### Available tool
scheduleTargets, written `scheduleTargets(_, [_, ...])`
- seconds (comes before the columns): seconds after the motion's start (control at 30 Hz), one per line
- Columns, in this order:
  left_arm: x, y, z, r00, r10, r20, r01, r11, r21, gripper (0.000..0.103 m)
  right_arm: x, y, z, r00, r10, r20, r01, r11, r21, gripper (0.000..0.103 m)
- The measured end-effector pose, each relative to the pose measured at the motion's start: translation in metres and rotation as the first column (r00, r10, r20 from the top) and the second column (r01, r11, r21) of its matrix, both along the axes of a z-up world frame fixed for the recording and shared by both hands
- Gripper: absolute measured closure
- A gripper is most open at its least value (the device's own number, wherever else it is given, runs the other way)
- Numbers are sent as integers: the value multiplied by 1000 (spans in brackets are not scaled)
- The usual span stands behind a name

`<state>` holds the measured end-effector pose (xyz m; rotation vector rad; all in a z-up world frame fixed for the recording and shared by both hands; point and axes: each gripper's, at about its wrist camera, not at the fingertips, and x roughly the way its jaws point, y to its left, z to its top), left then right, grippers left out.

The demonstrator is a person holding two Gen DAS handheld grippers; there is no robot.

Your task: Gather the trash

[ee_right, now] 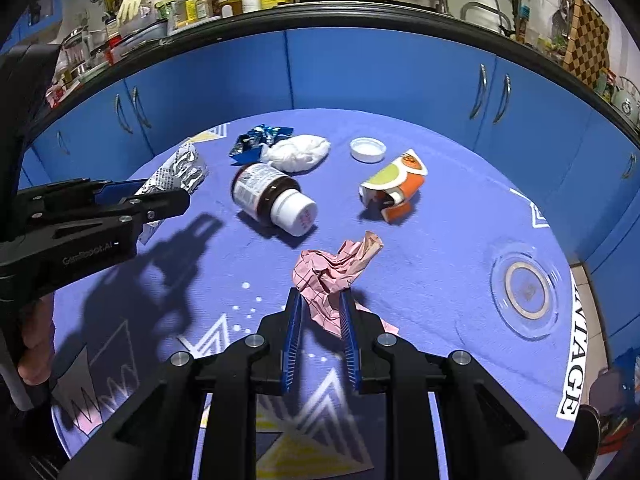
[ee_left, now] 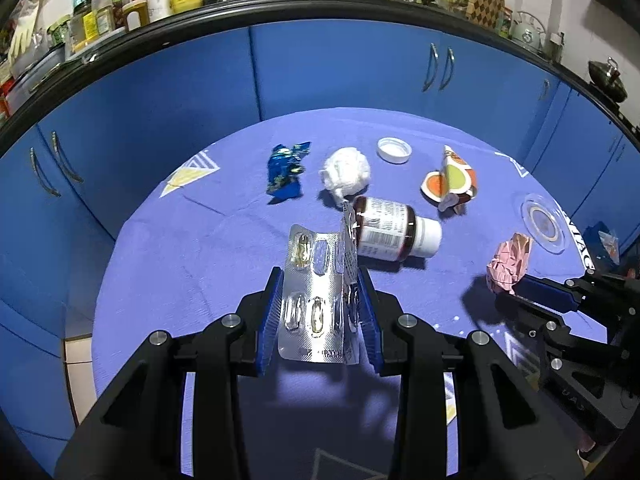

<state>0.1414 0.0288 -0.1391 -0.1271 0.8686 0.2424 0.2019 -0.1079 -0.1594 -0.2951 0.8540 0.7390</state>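
Left gripper (ee_left: 320,284) pinches a bent silver blister pack (ee_left: 316,292), some capsules yet in it, held above the purple tablecloth (ee_left: 200,240). Right gripper (ee_right: 320,304) pinches crumpled pink paper (ee_right: 332,276), also off the cloth. Round table, near half mostly bare; blue cabinets (ee_left: 340,68) close behind the far edge, floor tile visible at left. Trash clustered at far middle: brown pill bottle (ee_left: 390,234) on its side with white cap, white tissue wad (ee_left: 346,174) just behind it, blue foil wrapper (ee_left: 286,172) left, loose white lid (ee_left: 394,150), crushed orange paper cup (ee_left: 450,180) right. Clear glass coaster (ee_right: 526,286) sits near right edge, apart from the rest.
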Motion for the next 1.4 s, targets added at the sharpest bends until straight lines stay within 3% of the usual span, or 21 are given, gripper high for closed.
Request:
scheduleTargets(0.6, [-27,27,-4,989,147,1,-147,989,12,66,-13,31,2,990,135,31,-135,991,4,83])
scheduleTargets(1.4, [-40,21,2,989,147,5,-148,989,15,66,-31,36,9,983,174,51,-174,985,-9,83])
